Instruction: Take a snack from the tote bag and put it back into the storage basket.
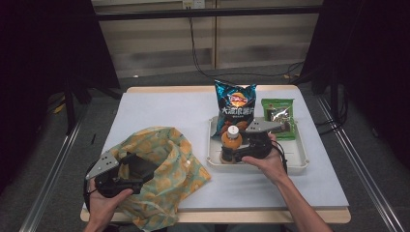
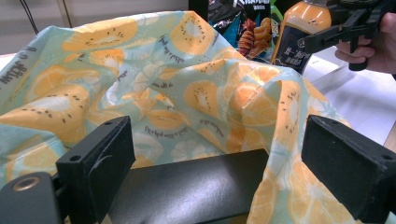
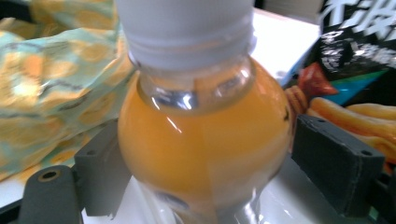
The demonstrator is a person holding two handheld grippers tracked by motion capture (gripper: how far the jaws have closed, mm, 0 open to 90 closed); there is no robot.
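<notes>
A person works at a white table with 2 tools, and the layout suggests groceries being packed from a tray into a bag. On the near left lies a soft cloth bag printed with orange slices on pale green, crumpled and partly spread; the left hand-held gripper sits at its near edge with a dark flat part of the tool pushed under the fabric. In the left gripper view the cloth drapes between the 2 black jaws, which stand well apart without pinching it, so this tool is released, probably placed there to prop the bag's mouth open. What lies inside the bag cannot be told. On the right, a shallow white plastic tray holds a small clear bottle of orange juice with a white cap, standing upright at its near left corner. The right hand-held gripper reaches it from the right, level with the table. In the right gripper view the bottle stands between the jaws, with a gap visible at the right pad, so the tool is unclenched around it, not gripping. A dark blue crisp packet leans across the tray's far edge, and a green snack packet lies on the far right.
</notes>
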